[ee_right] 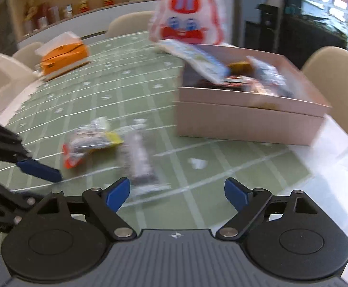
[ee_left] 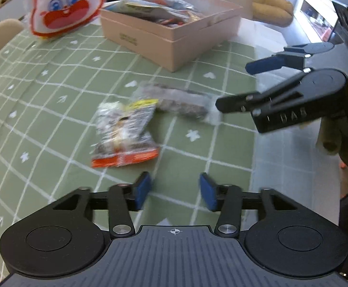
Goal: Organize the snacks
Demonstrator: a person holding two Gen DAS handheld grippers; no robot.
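Observation:
Two snack packets lie on the green checked tablecloth (ee_left: pixel 54 100): one with orange and yellow ends (ee_left: pixel 124 132) (ee_right: pixel 91 141), and a clear one with dark contents (ee_left: pixel 181 102) (ee_right: pixel 140 162). A pink box (ee_left: pixel 171 45) (ee_right: pixel 248 119) behind them holds several snack packets. My left gripper (ee_left: pixel 175 191) is open and empty, just short of the orange-ended packet. My right gripper (ee_right: pixel 177 193) is open and empty, close to the near end of the clear packet. It also shows in the left wrist view (ee_left: pixel 236 86), open, beside the clear packet's right end.
A white and red rabbit-face bag (ee_left: pixel 63 4) (ee_right: pixel 188 19) stands behind the box. An orange tissue box (ee_right: pixel 63 57) sits at the far left of the table. Cream chairs (ee_right: pixel 339 81) surround the table. The left gripper's finger (ee_right: pixel 38 167) shows left of the packets.

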